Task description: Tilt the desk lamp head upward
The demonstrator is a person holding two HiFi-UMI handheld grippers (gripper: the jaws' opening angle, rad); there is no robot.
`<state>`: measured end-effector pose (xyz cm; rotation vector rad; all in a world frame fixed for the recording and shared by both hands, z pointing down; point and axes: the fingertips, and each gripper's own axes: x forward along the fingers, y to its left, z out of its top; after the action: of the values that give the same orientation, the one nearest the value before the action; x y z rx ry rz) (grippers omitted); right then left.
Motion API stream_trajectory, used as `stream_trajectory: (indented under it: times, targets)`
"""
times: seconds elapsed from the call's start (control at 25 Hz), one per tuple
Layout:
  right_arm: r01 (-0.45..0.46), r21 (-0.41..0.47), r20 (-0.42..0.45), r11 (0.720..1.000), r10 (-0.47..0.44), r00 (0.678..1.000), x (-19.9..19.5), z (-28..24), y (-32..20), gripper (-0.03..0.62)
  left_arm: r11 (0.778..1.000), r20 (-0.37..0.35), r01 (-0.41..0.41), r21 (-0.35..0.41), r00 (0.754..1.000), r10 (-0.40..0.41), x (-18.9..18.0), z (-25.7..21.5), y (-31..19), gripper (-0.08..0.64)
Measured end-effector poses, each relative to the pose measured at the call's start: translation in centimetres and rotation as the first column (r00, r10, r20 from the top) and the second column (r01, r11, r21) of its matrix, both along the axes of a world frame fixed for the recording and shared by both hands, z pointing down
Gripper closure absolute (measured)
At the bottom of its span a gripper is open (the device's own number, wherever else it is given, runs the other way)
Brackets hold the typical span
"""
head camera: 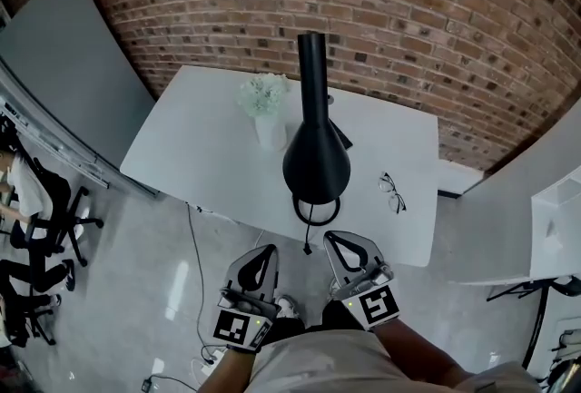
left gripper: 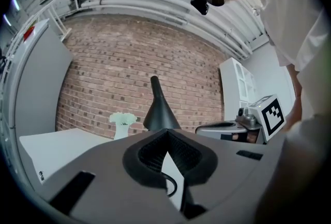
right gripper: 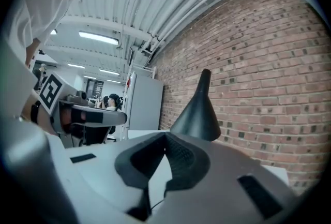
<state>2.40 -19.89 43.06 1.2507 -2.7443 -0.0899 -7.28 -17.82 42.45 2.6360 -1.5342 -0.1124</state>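
Observation:
A black desk lamp (head camera: 316,160) stands near the front edge of the white table (head camera: 200,155), its cone-shaped head pointing down over its ring base (head camera: 316,211). Both grippers hover below the table's front edge, short of the lamp. My left gripper (head camera: 262,252) is shut with nothing in it, and my right gripper (head camera: 338,240) is shut and empty too. In the left gripper view the lamp (left gripper: 159,112) rises beyond the closed tips of the left gripper (left gripper: 166,131). In the right gripper view the lamp (right gripper: 199,112) stands above the right gripper (right gripper: 165,135).
A white vase of pale flowers (head camera: 265,110) stands left of the lamp; glasses (head camera: 392,191) lie to its right. Behind is a brick wall (head camera: 408,10). A grey partition (head camera: 64,64) and office chairs (head camera: 45,201) are at left, a white cabinet (head camera: 554,228) at right. A cable (head camera: 195,273) runs over the floor.

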Motion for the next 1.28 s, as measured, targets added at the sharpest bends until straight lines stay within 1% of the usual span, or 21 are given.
stream_trajectory:
  times: [0.2,0.32,0.56,0.68,0.88,1.0,1.12,1.28]
  targets:
    - [0.049,0.02,0.006,0.999,-0.049,0.999,0.2,2.0,-2.1,0.577,0.997,0.048,0.062,0.035,0.997,-0.064,-0.7,0.4,-2.2,0.555]
    - [0.066,0.042,-0.002,0.997,-0.066,0.998,0.3,3.9,-3.5,0.577,0.994,0.059,0.094,0.056,0.993,-0.098,-0.8,1.4,-2.7,0.556]
    - [0.052,0.097,0.062,0.994,-0.059,0.996,0.1,5.0,-5.8,0.577,0.988,0.059,0.145,0.048,0.987,-0.148,-1.1,4.2,-2.6,0.555]
    - [0.049,0.125,0.086,0.991,-0.06,0.995,-0.1,5.0,-6.6,0.577,0.984,0.078,0.163,0.066,0.983,-0.168,-1.5,5.1,-2.8,0.556]
    - [0.054,0.163,0.129,0.985,-0.076,0.989,-0.7,4.3,-7.7,0.577,0.98,0.084,0.183,0.073,0.978,-0.189,-1.8,6.3,-2.9,0.555]
    - [0.062,0.18,0.132,0.982,-0.087,0.987,-1.2,4.3,-8.0,0.577,0.981,0.097,0.176,0.084,0.978,-0.184,-1.6,6.8,-2.7,0.557]
    - [0.054,0.194,0.134,0.979,-0.081,0.988,-1.3,4.3,-8.5,0.577,0.977,0.097,0.193,0.092,0.975,-0.202,-2.2,7.1,-2.5,0.556]
    - [0.037,0.206,0.145,0.978,-0.068,0.987,-1.4,3.8,-9.8,0.577,0.976,0.101,0.203,0.084,0.972,-0.211,-2.8,7.5,-2.3,0.557]
